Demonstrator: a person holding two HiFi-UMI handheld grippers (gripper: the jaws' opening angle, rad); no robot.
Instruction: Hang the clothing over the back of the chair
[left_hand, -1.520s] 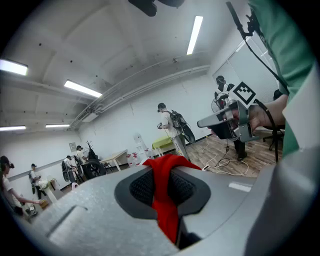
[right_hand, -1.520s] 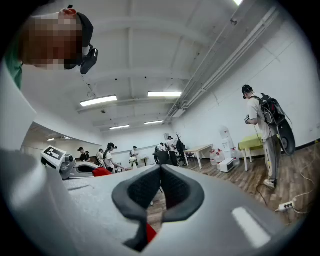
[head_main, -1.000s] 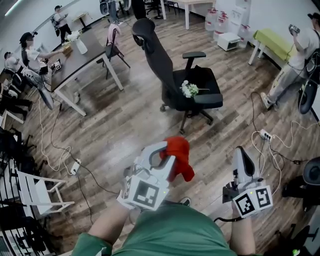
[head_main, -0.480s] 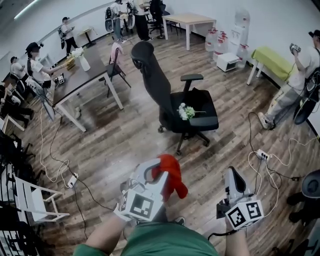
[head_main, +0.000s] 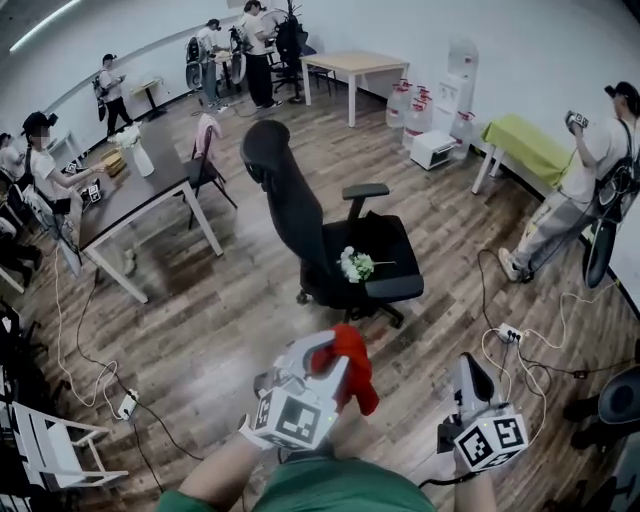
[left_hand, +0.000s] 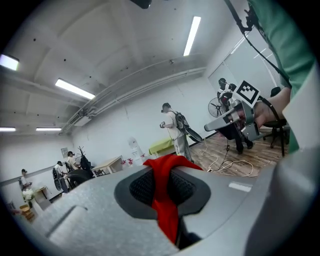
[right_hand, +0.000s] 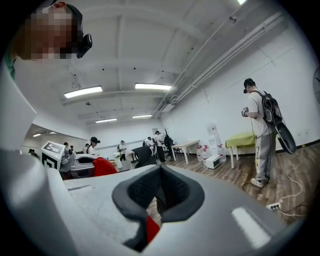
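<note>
L tool clenched on red clothing, R tool closed, empty, black chair ahead

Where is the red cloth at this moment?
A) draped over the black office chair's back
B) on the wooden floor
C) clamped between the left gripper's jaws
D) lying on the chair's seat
C: the left gripper view shows the red cloth pinched between the left gripper's closed jaws, short of the black office chair.
</note>
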